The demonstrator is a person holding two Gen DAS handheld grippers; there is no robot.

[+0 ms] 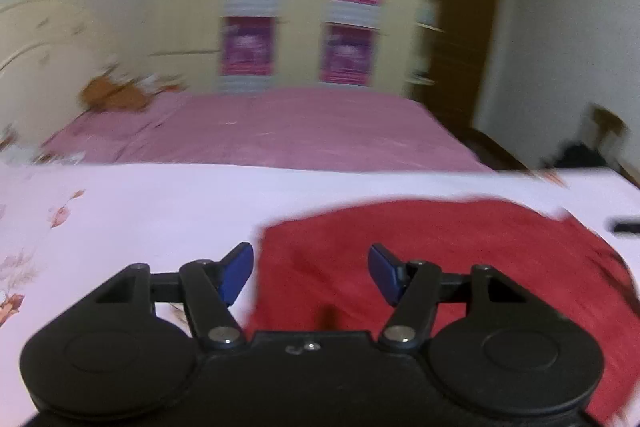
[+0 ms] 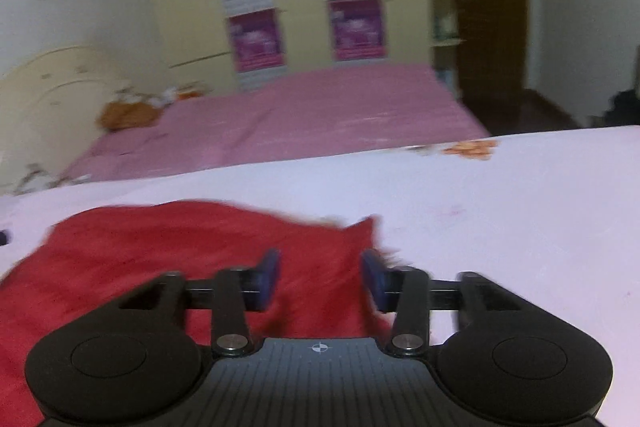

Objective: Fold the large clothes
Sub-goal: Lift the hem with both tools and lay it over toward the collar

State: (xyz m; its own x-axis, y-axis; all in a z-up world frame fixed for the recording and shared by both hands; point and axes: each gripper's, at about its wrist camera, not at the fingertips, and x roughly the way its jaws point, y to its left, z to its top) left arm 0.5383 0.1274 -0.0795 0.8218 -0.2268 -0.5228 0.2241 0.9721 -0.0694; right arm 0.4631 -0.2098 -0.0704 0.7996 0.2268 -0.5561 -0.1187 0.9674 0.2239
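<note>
A large red garment (image 1: 440, 267) lies spread on a pale floral sheet (image 1: 140, 219). My left gripper (image 1: 310, 273) is open and empty, hovering over the garment's left edge. In the right wrist view the same red garment (image 2: 180, 255) fills the lower left. My right gripper (image 2: 320, 279) is open and empty over the garment's right edge, near a raised corner (image 2: 366, 227). Both views are blurred by motion.
A pink bed (image 1: 280, 131) lies beyond the work surface, with an orange-brown toy (image 1: 112, 95) near its headboard. A cream wardrobe with purple posters (image 1: 300, 11) stands behind. A dark door (image 1: 464, 39) is at right. A small black object (image 1: 626, 226) lies on the sheet.
</note>
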